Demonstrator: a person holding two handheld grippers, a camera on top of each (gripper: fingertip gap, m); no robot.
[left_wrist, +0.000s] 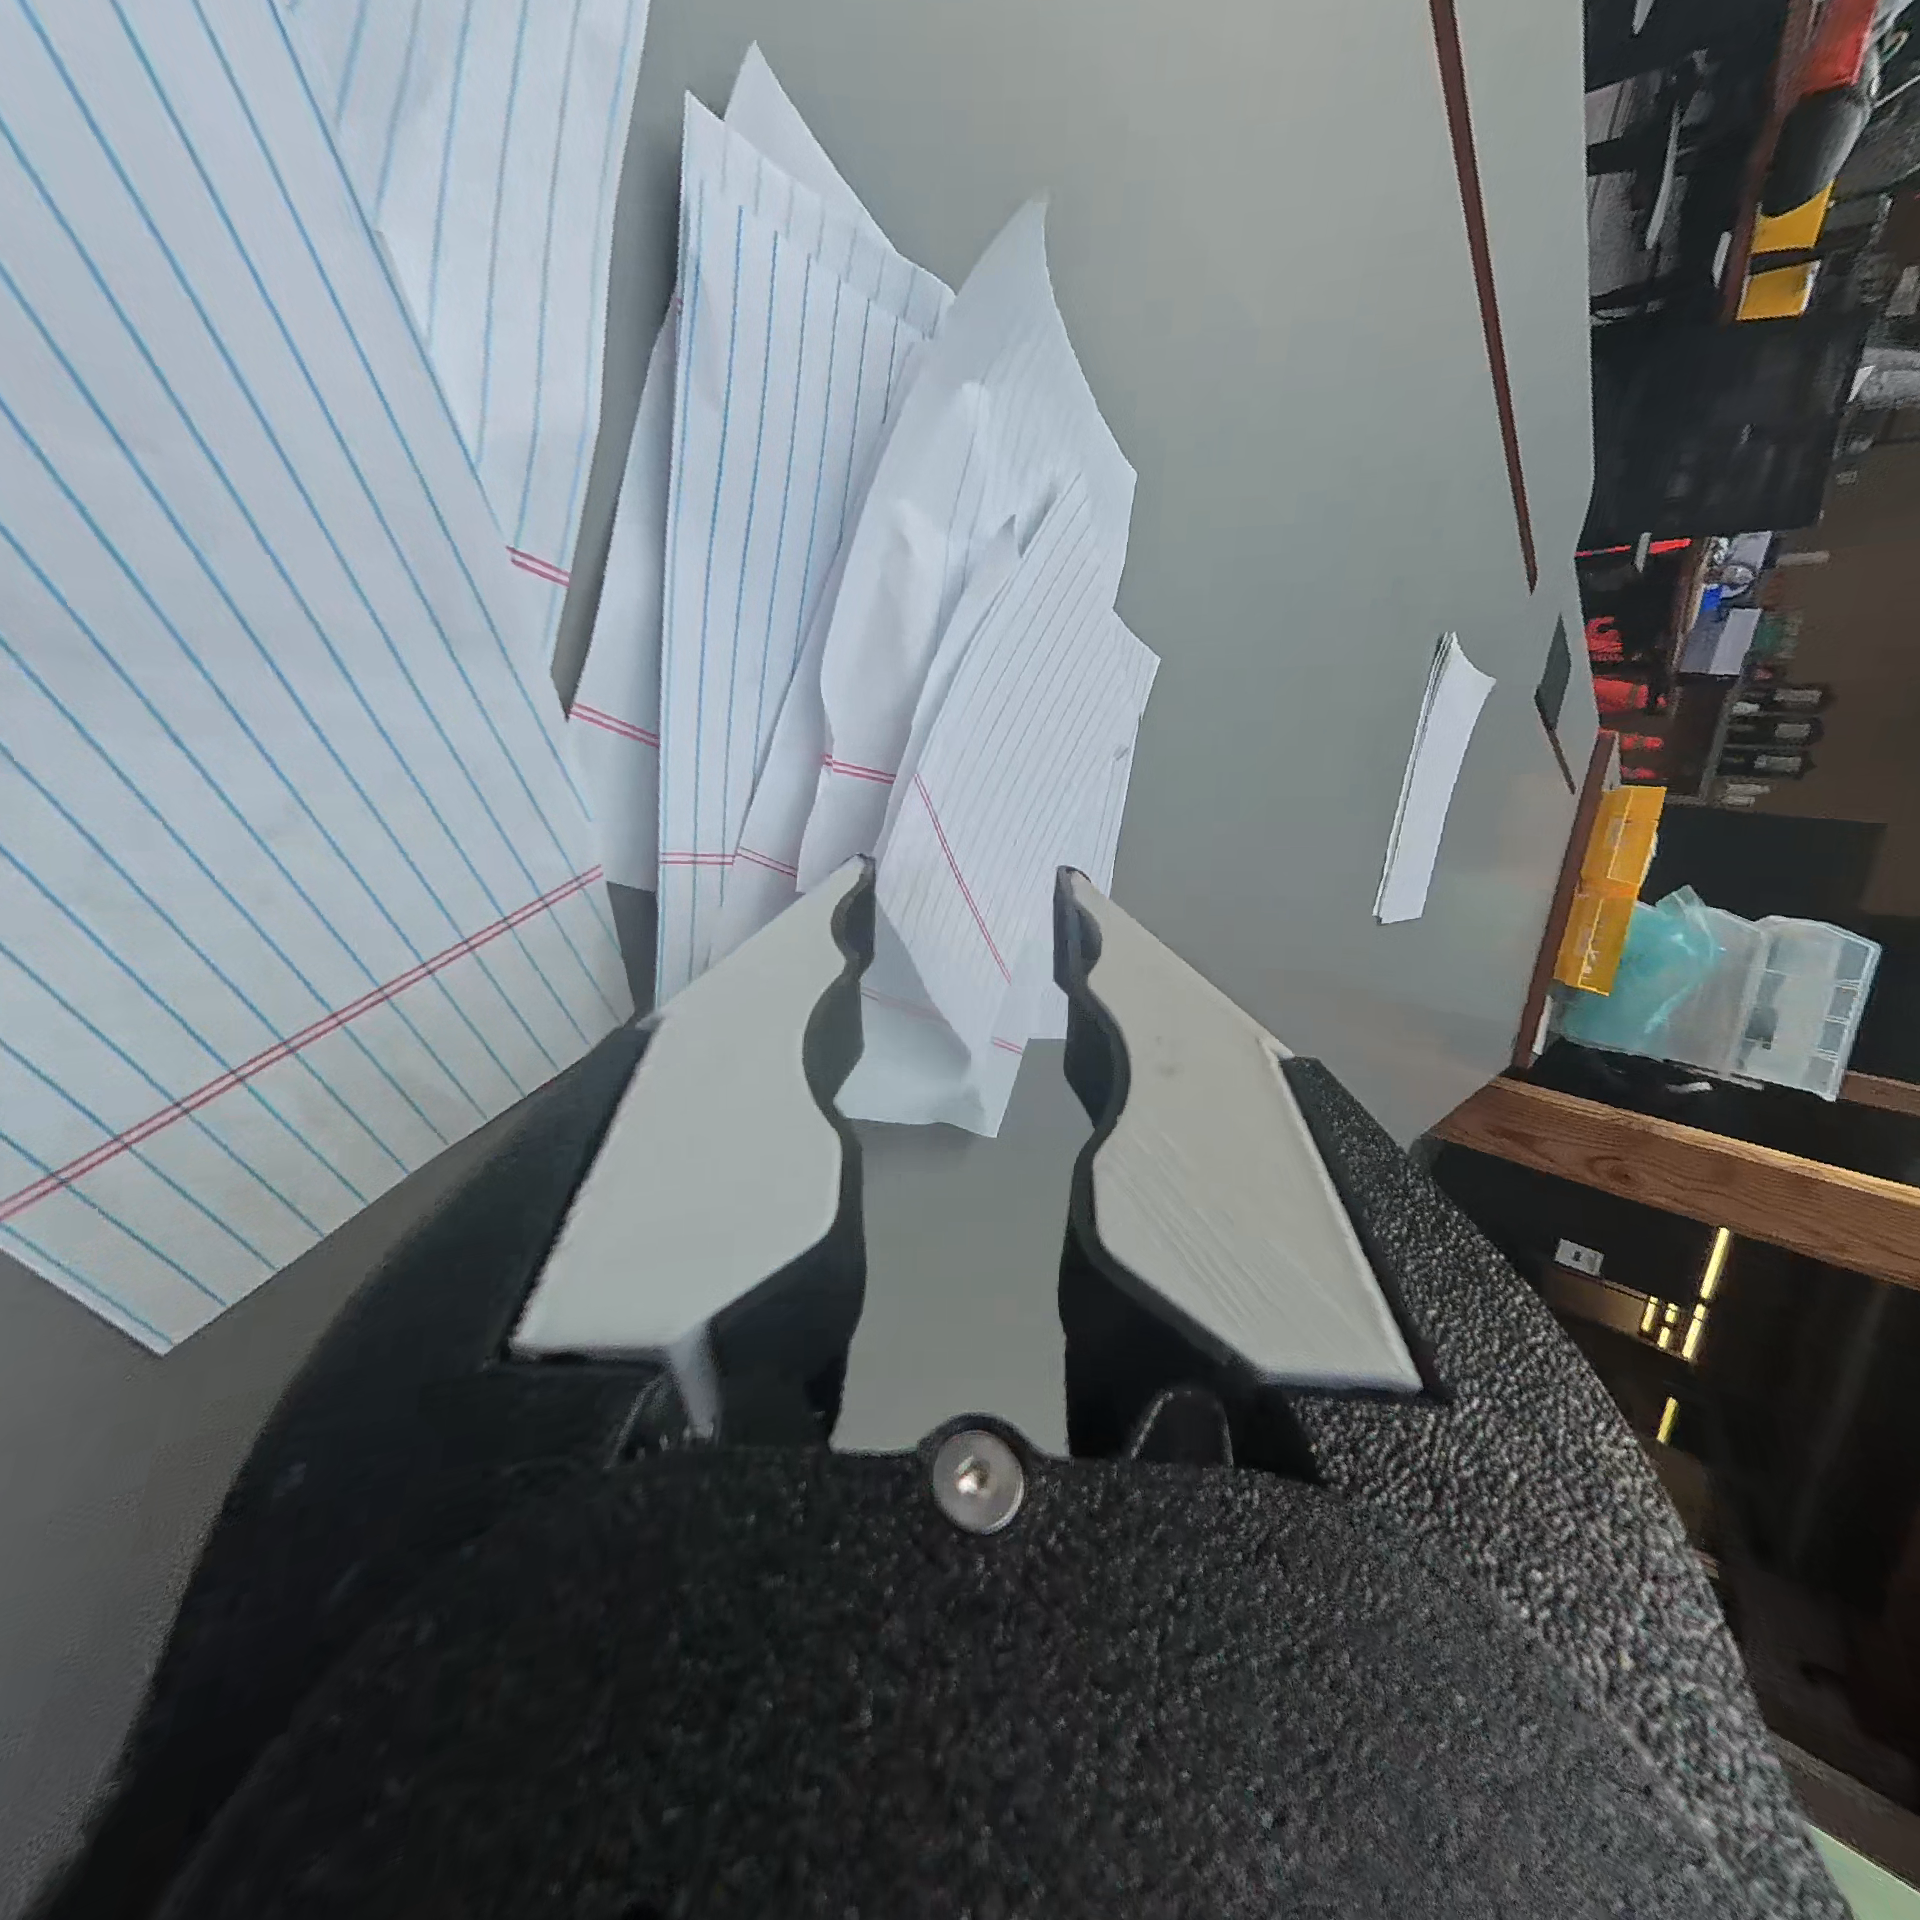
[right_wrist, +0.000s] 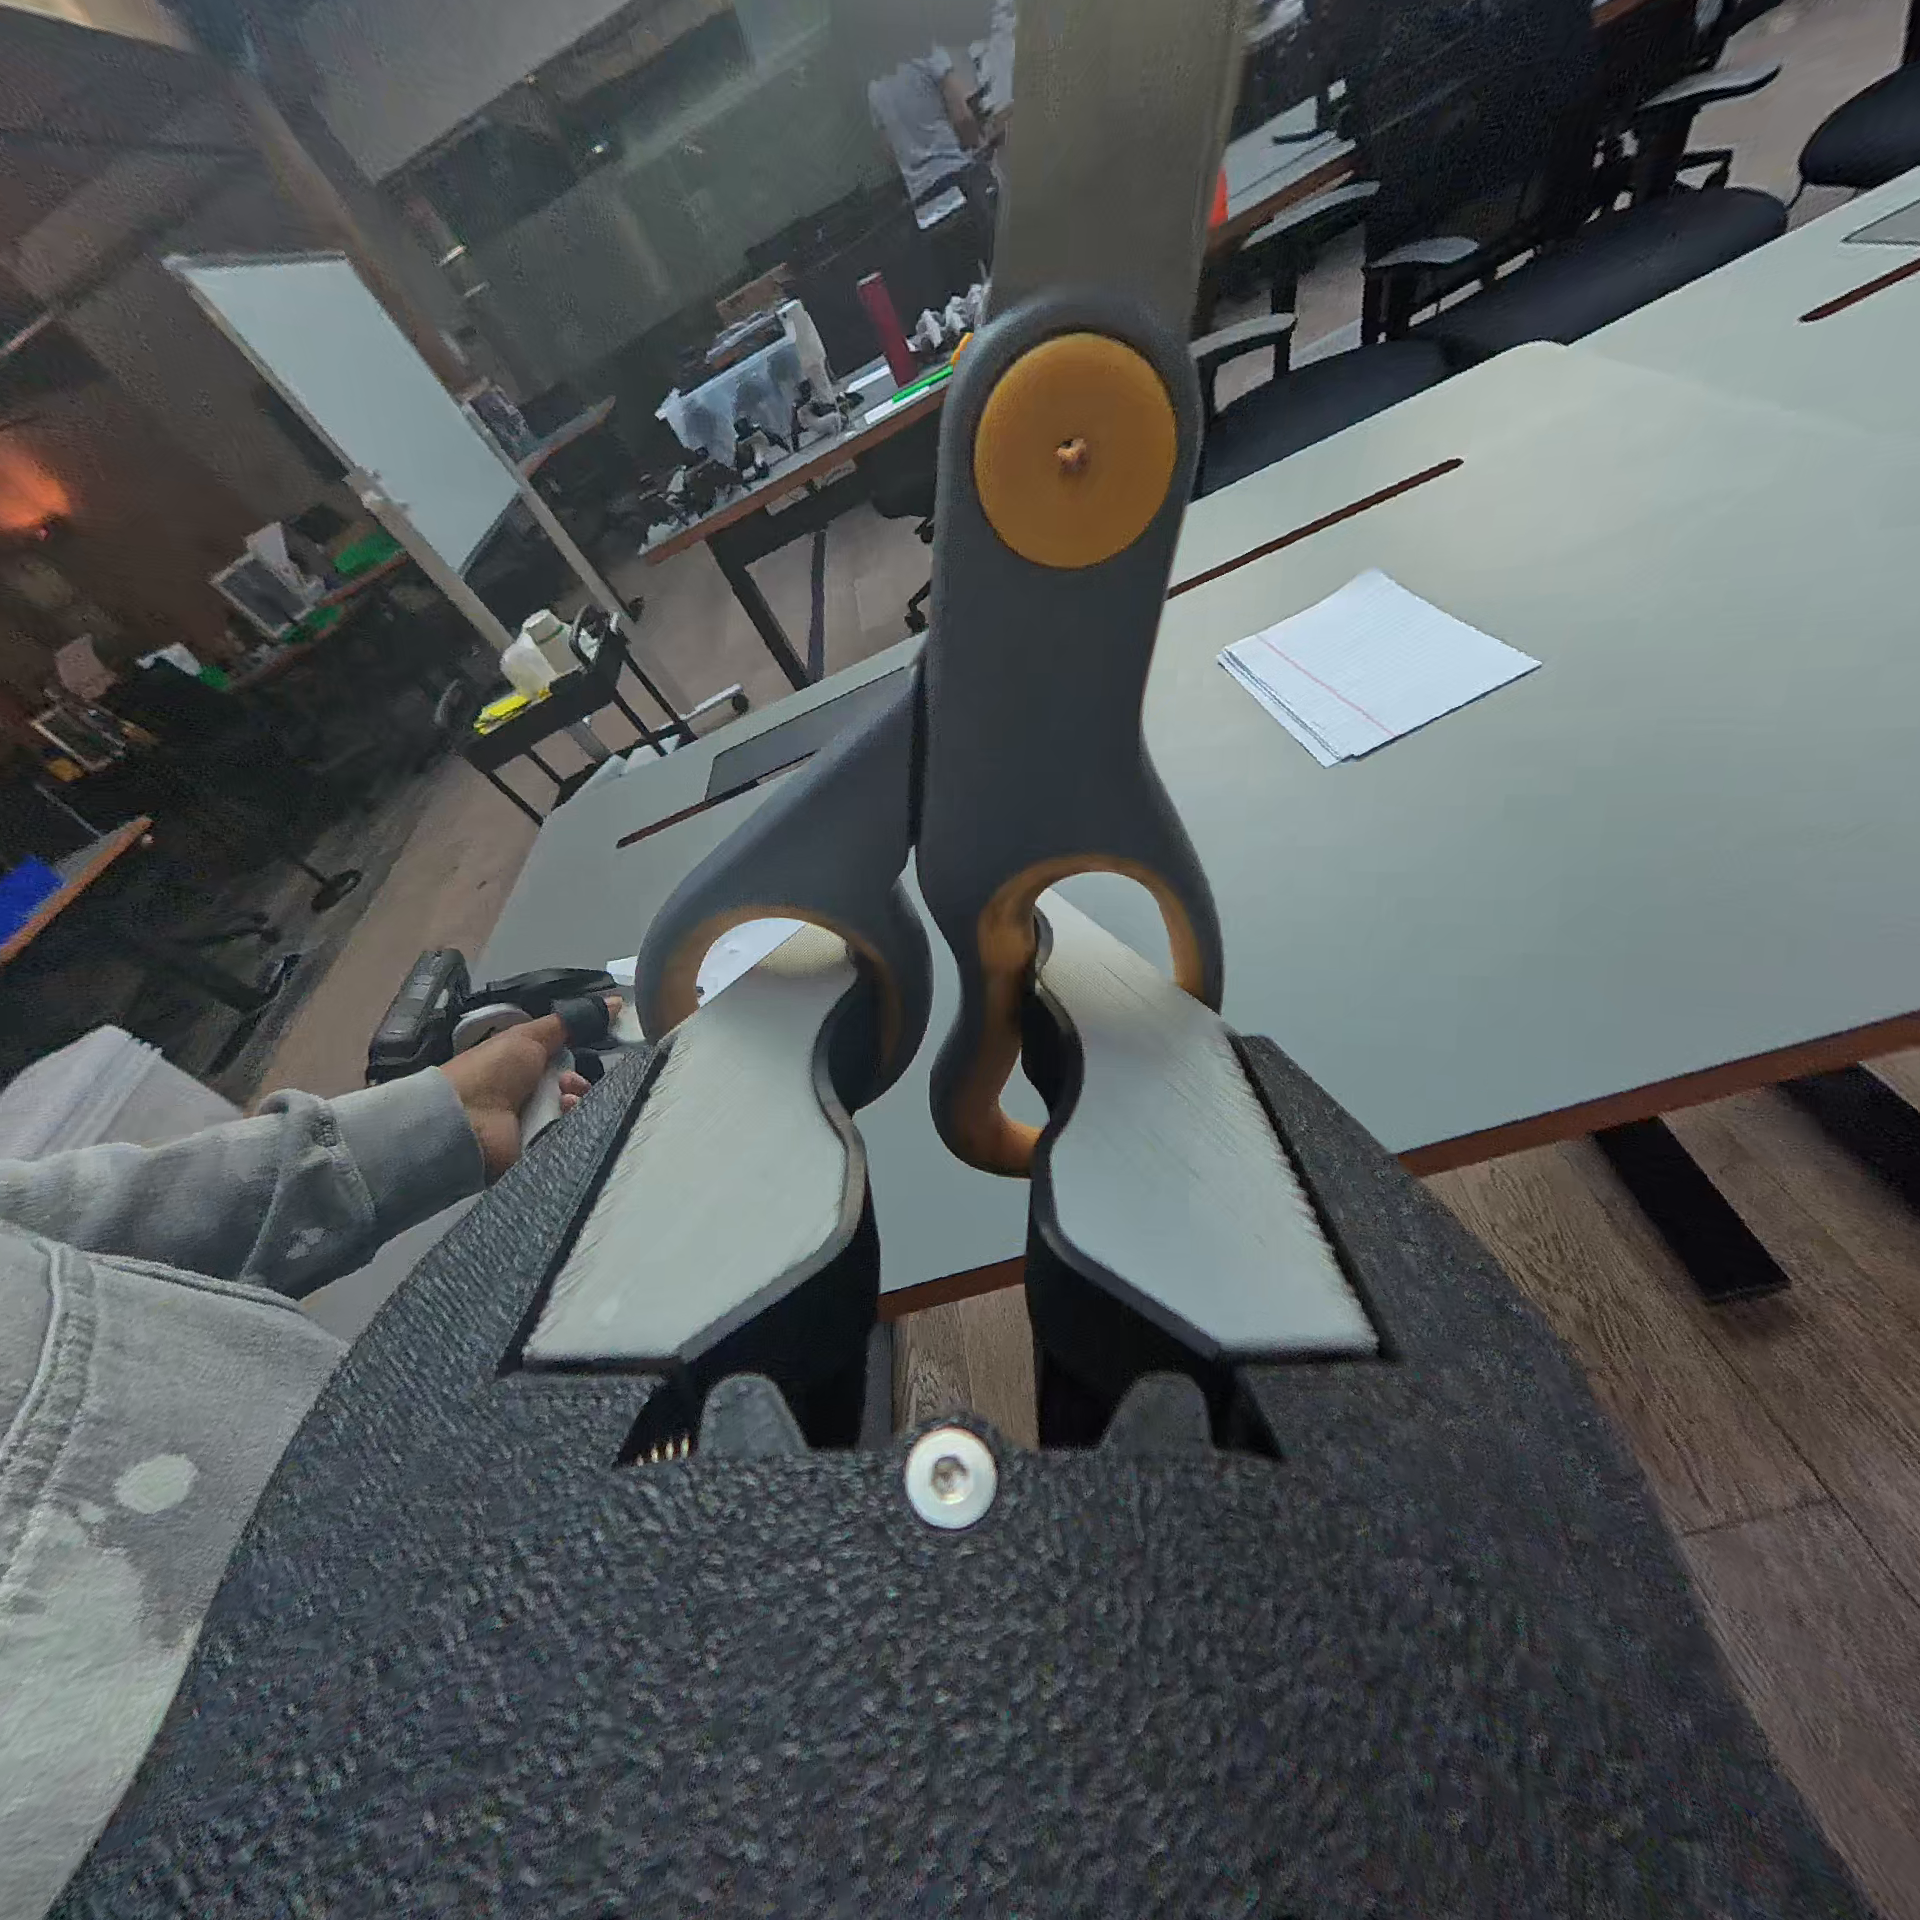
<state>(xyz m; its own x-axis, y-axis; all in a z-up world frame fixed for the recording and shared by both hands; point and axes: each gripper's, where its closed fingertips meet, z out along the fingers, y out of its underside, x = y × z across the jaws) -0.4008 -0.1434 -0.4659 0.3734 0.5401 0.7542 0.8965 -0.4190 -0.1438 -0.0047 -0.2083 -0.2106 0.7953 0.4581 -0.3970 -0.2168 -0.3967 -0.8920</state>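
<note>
Over grey bench (right_wrist: 1558, 935): right tongs (right_wrist: 940, 997) grip scissors (right_wrist: 1049, 727) through handle loops, rigid; left tongs (left_wrist: 961, 878) spread, empty, straddling flimsy lined paper scraps (left_wrist: 997, 727).

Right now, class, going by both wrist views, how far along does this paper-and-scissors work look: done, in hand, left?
Done, it seems: loose lined paper pieces lie heaped on the grey table. In hand: the right gripper carries the scissors, a finger through each handle loop; the left gripper, jaws open, hovers by the heap. Left, perhaps: a neat stack of lined sheets looks uncut.
</note>
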